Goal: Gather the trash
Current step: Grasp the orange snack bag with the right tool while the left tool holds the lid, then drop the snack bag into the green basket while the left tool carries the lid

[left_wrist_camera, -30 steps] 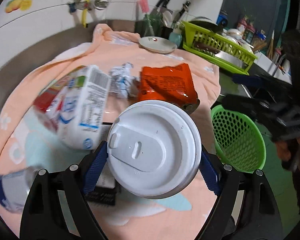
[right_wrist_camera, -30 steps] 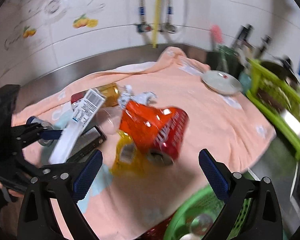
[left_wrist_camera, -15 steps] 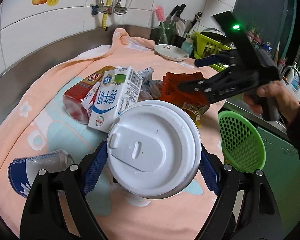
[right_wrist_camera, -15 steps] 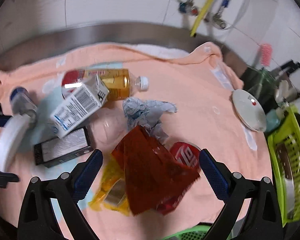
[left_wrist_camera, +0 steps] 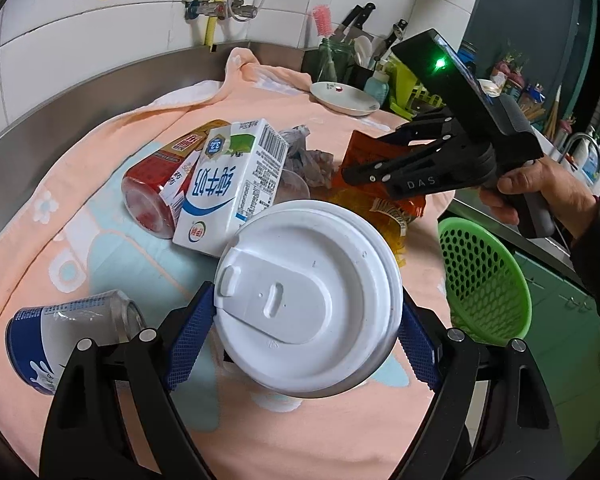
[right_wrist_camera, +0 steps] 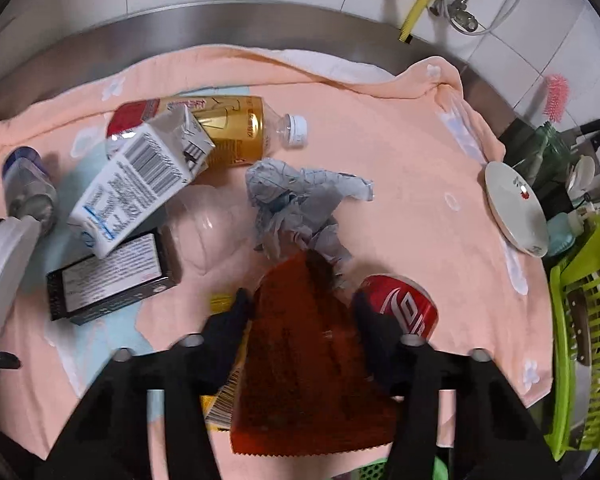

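Note:
My left gripper (left_wrist_camera: pixel 302 340) is shut on a cup with a white lid (left_wrist_camera: pixel 308 300), held above the peach towel (left_wrist_camera: pixel 100 240). My right gripper (right_wrist_camera: pixel 300 312) points down at the trash pile, its jaws closing on a red snack bag (right_wrist_camera: pixel 304 352) whose sides they pinch. In the left wrist view the right gripper (left_wrist_camera: pixel 348 172) sits on that bag (left_wrist_camera: pixel 364 148). Around it lie a milk carton (right_wrist_camera: pixel 140 184), a gold-labelled bottle (right_wrist_camera: pixel 220 128), crumpled grey paper (right_wrist_camera: pixel 296 204), a red can (right_wrist_camera: pixel 404 304), a black box (right_wrist_camera: pixel 108 280) and a yellow wrapper (right_wrist_camera: pixel 220 400).
A green mesh basket (left_wrist_camera: pixel 484 280) sits off the towel's right edge. A blue can (left_wrist_camera: pixel 68 336) lies at the lower left. A white plate (right_wrist_camera: pixel 516 208), a lime dish rack (right_wrist_camera: pixel 584 320) and a jar with brushes stand at the right. A steel rim and tiled wall close the back.
My right gripper swung over the pile, came down on the red snack bag, and its jaws went from wide to narrow around it. The left gripper shifted slightly, still holding the cup.

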A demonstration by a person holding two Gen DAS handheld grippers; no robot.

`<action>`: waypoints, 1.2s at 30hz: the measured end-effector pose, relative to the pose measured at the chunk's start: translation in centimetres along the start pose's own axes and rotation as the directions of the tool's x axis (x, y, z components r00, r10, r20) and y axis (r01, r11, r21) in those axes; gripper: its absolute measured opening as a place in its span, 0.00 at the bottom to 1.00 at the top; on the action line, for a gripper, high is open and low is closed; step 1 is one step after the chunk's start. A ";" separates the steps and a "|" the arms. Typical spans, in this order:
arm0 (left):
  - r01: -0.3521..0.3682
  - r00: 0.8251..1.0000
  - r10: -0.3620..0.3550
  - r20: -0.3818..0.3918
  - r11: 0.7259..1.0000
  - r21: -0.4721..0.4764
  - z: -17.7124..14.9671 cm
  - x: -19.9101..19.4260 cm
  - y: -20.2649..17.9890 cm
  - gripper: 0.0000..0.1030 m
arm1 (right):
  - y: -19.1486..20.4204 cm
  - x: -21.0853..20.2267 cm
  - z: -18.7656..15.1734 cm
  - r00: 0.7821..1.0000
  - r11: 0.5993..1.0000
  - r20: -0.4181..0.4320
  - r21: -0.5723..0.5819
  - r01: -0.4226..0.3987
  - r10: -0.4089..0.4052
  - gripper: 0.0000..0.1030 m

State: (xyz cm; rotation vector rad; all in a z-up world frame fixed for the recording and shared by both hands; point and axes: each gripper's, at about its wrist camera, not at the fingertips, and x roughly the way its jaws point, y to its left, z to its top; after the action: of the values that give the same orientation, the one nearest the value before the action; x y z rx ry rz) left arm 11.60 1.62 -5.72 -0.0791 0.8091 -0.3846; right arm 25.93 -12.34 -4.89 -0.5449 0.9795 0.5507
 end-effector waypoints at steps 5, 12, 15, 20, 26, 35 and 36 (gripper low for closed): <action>0.006 1.000 -0.006 0.004 1.000 0.009 0.2 -0.3 -0.6 0.81 | -0.1 -2.0 -0.6 0.998 0.999 0.062 0.047 0.000 -0.003 0.42; 0.040 0.999 -0.040 0.010 0.998 0.052 0.8 -0.5 -3.0 0.81 | -1.3 -5.8 -4.8 0.991 0.986 0.131 0.168 0.008 -0.030 0.42; 0.062 0.998 -0.063 0.009 0.995 0.079 0.9 -0.5 -4.7 0.81 | -2.3 -6.9 -7.9 0.990 0.971 0.125 0.235 0.037 -0.068 0.42; 0.105 0.994 -0.106 -0.002 0.985 0.135 1.0 0.0 -8.0 0.81 | -4.1 -7.7 -13.7 0.987 0.933 0.077 0.344 0.105 -0.139 0.42; 0.152 0.988 -0.147 -0.040 0.970 0.187 1.3 1.3 -12.0 0.81 | -6.3 -7.5 -20.5 0.982 0.867 0.003 0.469 0.167 -0.191 0.43; 0.198 0.978 -0.173 -0.114 0.946 0.258 1.4 4.6 -18.1 0.81 | -8.5 -7.8 -28.2 0.971 0.778 -0.042 0.590 0.214 -0.235 0.79; 0.205 0.976 -0.178 -0.124 0.943 0.262 1.4 5.0 -18.7 0.81 | -8.7 -8.0 -28.6 0.970 0.771 -0.042 0.598 0.218 -0.241 0.81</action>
State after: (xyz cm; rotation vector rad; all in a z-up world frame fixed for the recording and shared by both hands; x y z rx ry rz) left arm 10.04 -17.64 -4.24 0.1216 0.8414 -0.6864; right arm 10.49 -38.83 -9.21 -0.0729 0.9717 0.0077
